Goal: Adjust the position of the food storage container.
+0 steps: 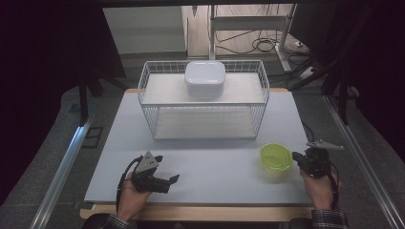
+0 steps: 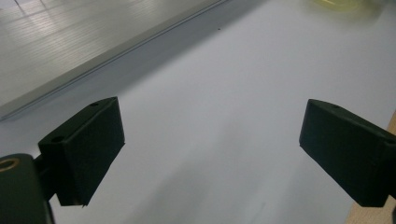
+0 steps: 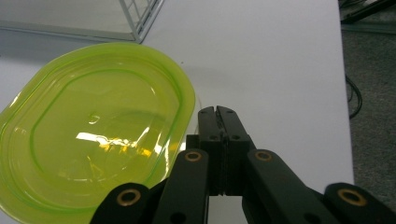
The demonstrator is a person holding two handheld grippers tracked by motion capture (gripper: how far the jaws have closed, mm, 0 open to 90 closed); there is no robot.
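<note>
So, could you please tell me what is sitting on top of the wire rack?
A white lidded container sits on the wire rack's top shelf; its contents are hidden by the lid.

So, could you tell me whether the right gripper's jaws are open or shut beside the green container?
Shut: the right gripper has its black jaws pressed together, empty, beside the lime-green container.

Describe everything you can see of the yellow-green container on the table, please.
The yellow-green container is a shallow tub with rounded corners, of translucent, glossy plastic that reflects the lamps. A wide flat rim surrounds a raised inner ridge. It looks empty and sits level on the white table, at its front right, in front of the wire basket's right end. The right gripper, fingers together, is close beside its rim; contact cannot be judged.
</note>
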